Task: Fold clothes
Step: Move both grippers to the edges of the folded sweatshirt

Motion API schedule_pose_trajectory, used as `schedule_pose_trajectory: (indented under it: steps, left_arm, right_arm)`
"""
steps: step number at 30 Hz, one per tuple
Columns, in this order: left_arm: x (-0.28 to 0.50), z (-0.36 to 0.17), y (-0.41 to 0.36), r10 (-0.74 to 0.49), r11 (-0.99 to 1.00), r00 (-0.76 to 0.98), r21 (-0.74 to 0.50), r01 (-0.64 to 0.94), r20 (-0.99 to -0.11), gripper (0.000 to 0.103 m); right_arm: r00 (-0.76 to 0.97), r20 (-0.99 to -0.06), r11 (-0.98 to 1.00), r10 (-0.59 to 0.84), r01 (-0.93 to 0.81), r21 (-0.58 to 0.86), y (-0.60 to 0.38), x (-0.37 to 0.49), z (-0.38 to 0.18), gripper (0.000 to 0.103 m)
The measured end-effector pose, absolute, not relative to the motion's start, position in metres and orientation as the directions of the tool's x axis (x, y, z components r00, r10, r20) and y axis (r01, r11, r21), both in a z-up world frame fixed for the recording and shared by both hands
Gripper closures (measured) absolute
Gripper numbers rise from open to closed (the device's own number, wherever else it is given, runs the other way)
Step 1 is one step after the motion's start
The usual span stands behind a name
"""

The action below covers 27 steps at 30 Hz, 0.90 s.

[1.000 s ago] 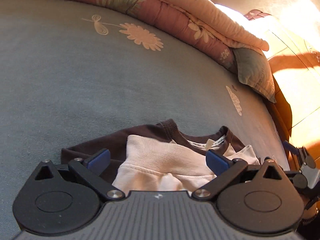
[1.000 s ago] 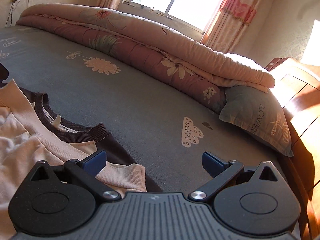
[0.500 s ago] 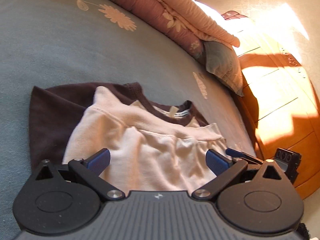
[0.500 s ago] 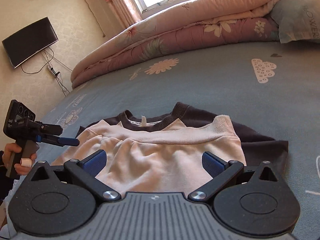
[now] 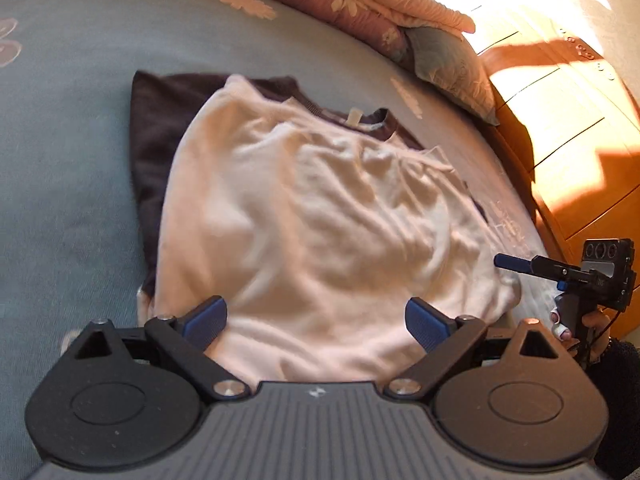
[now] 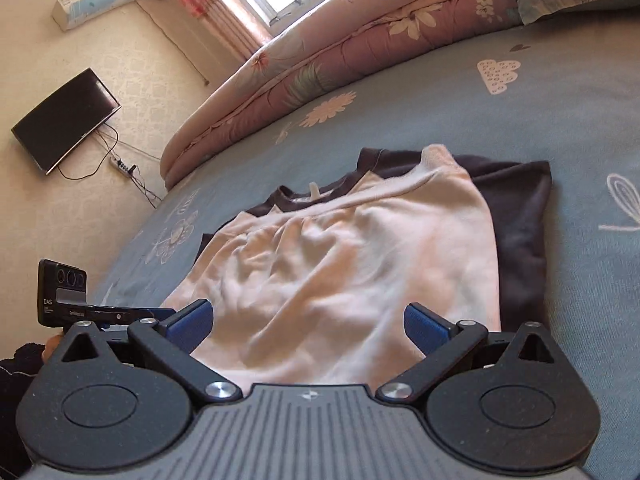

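Black ribbed housing on each hand-held gripper, left (image 5: 316,316) and right (image 6: 308,320), with round side discs, silver pivot screws, blue finger pads (image 5: 206,316). Small white emblem at centre. Dark fuzzy sleeve (image 5: 616,364) behind.

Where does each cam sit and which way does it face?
Left wrist: on the left gripper, angled down over the cream garment toward the wooden furniture; shows its open jaws, plus the right gripper and its hand.
Right wrist: on the right gripper, facing the garment, folded quilt and wall TV; open jaws, left gripper at left edge.
Shared: garment, blue bedsheet, quilt, each other's gripper.
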<state>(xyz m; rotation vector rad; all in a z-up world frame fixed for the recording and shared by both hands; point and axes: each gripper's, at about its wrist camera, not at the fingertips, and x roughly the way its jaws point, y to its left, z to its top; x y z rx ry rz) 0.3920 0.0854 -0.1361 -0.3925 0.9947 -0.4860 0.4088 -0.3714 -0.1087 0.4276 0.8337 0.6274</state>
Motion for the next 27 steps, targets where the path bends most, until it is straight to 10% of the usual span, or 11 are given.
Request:
schedule_pose_trajectory:
  steps: [21, 27]
  left_arm:
    - [0.353, -0.124, 0.079, -0.418, 0.902, 0.501, -0.277, 0.331, -0.758, 0.007]
    - [0.341, -0.103, 0.026, -0.283, 0.892, 0.602, 0.027, 0.452, -0.747, 0.007]
  right_arm:
    - [0.549, -0.578, 0.771, 0.604, -0.218, 0.598, -0.412, 0.364, -0.127, 0.0]
    - [0.611, -0.654, 0.895, 0.446, -0.295, 0.335, -0.373, 0.348, -0.092, 0.0]
